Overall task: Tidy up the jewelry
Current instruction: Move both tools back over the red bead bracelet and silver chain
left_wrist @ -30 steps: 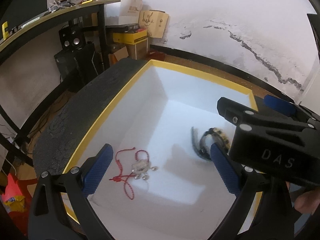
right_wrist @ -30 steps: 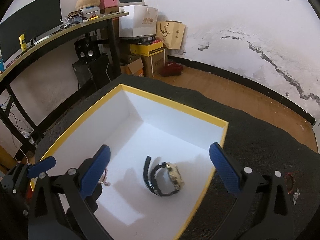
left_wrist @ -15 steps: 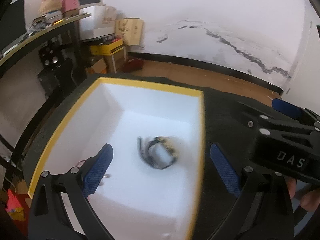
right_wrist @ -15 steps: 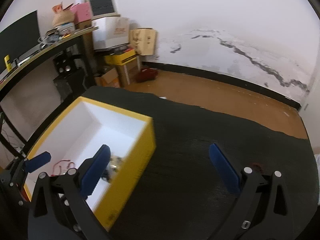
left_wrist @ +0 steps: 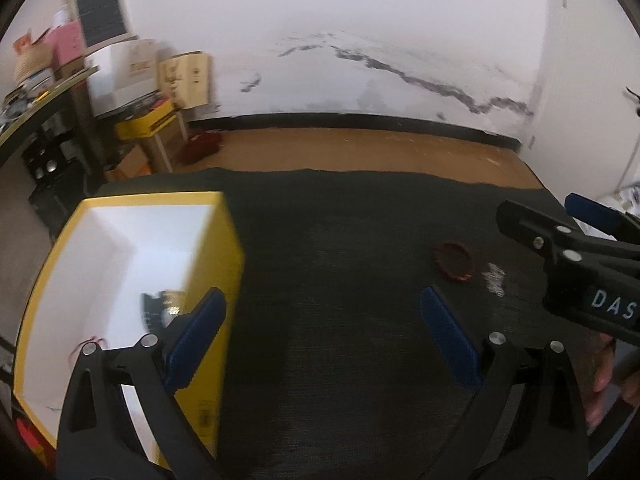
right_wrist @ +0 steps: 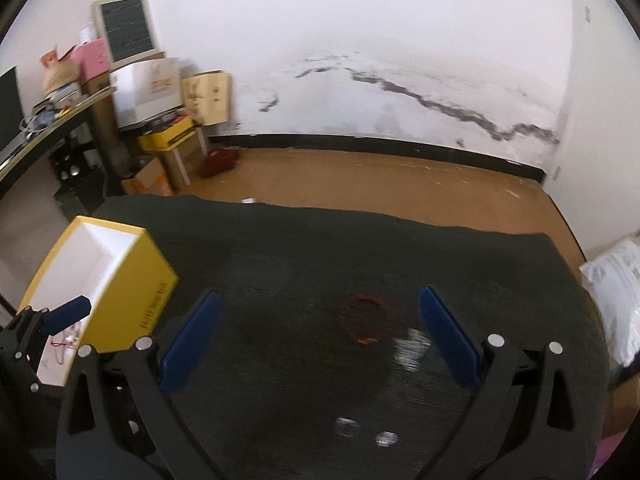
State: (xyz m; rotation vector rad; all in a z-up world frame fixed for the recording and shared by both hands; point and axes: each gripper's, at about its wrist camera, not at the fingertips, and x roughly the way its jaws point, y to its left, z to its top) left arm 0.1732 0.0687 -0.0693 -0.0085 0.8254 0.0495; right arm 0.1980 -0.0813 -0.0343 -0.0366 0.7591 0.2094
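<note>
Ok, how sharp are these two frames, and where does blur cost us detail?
Left wrist view: motion smear on the yellow box and shelves; the watch inside is only a streak. Right wrist view: the red bracelet and the silvery piece beside it are smeared; both show fisheye bending at the edges.

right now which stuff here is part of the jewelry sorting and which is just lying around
Job:
yellow box
watch and red string bracelet inside the box
dark red bracelet on the black mat
small silver pieces

Lying about:
cardboard boxes
chalkboard
white bag
</note>
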